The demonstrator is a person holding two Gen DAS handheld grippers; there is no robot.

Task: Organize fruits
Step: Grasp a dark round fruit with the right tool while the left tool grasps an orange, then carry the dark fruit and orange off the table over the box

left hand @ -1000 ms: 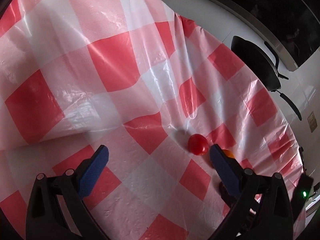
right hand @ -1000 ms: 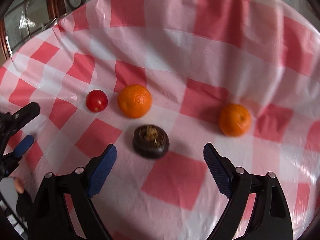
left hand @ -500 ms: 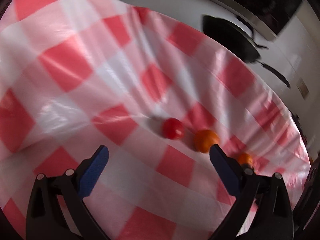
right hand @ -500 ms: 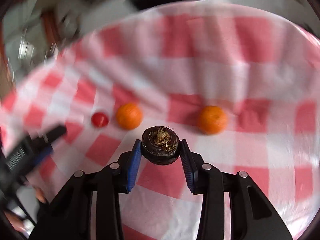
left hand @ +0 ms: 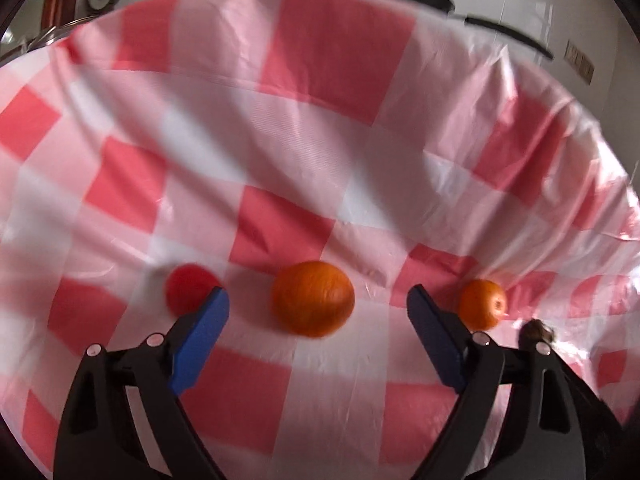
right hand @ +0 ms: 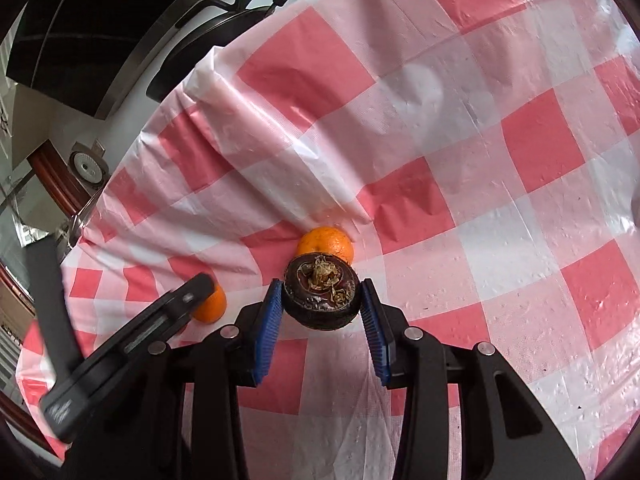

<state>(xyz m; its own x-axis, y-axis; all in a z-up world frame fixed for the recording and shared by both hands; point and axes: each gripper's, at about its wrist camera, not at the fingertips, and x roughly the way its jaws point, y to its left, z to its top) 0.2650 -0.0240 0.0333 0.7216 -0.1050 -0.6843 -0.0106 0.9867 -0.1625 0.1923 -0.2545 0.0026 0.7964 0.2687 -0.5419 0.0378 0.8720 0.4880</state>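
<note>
Our right claw [right hand: 320,300] holds the dark round fruit [right hand: 320,298] between its pads. Our left claw [left hand: 318,312] is wide but closing, and the big orange [left hand: 313,298] lies straight ahead between its fingers, not yet touched.

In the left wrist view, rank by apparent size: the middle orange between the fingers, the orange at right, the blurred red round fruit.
1. Middle orange, clearly largest.
2. Right orange and red round fruit: look alike; the red one is blurred and partly hidden, so unranked.
</note>
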